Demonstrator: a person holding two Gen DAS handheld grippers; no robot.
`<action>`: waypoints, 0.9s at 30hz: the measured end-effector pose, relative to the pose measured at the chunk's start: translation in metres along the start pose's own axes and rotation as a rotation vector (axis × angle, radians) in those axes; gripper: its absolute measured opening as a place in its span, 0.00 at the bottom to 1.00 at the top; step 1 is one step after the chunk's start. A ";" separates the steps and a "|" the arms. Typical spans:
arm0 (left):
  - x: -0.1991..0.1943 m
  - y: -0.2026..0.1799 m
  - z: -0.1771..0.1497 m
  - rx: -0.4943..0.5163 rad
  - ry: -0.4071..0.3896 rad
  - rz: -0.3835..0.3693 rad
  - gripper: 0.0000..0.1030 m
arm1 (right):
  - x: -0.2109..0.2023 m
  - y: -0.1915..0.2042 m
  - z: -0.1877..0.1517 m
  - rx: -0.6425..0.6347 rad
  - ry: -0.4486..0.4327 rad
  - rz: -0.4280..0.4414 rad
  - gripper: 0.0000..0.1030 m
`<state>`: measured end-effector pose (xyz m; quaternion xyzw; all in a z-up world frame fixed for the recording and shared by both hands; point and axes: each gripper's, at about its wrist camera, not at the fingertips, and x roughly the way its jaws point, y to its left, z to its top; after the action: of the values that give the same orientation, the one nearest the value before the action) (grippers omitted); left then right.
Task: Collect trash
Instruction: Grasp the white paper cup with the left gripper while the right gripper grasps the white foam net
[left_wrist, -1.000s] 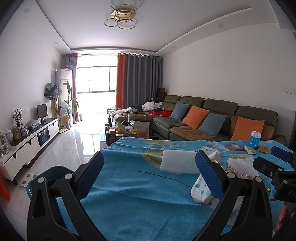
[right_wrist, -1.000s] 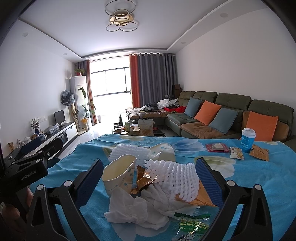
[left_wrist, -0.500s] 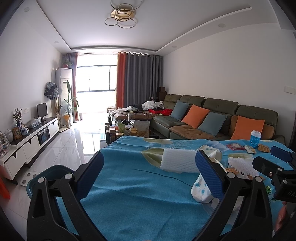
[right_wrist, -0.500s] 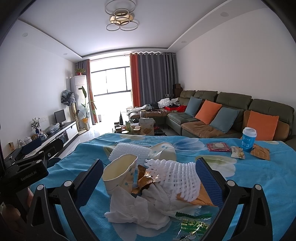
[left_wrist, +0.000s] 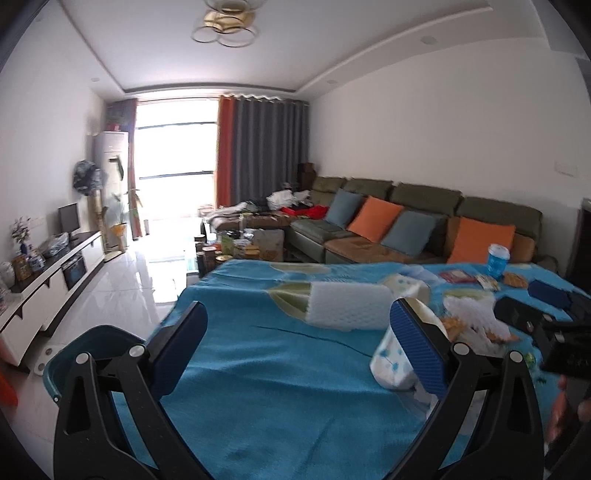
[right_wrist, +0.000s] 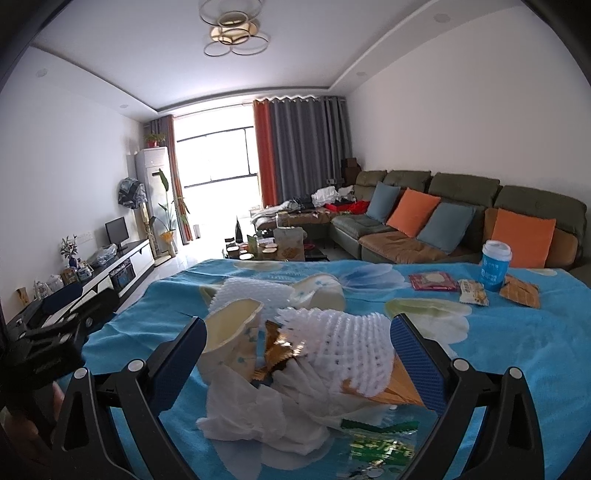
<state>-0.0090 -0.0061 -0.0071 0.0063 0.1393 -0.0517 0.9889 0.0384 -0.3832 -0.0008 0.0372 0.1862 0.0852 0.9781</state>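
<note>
Our right gripper (right_wrist: 297, 354), jaws wide, frames the trash pile (right_wrist: 295, 369): crumpled white tissue, foam netting, crushed paper cup; our left gripper (left_wrist: 295, 350) gapes too.

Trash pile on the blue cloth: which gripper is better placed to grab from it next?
Right. The right gripper is open with the trash pile between its fingers; the open left gripper faces mostly bare cloth.

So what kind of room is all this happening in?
Most likely a home living room: a long green sofa with orange and blue cushions, a low TV cabinet along the left wall, and curtains at a big window. The trash pile sits on a table under a blue cloth.
</note>
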 end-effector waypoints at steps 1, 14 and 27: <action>0.001 -0.003 -0.002 0.012 0.010 -0.026 0.95 | 0.001 -0.003 -0.001 0.007 0.011 -0.004 0.93; 0.047 -0.055 -0.027 0.152 0.194 -0.306 0.79 | 0.040 -0.036 -0.007 0.062 0.221 -0.015 0.78; 0.079 -0.037 -0.024 0.031 0.301 -0.427 0.24 | 0.054 -0.036 -0.007 0.030 0.272 0.050 0.26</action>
<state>0.0565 -0.0498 -0.0519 -0.0006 0.2824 -0.2596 0.9235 0.0908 -0.4082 -0.0306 0.0446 0.3173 0.1109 0.9408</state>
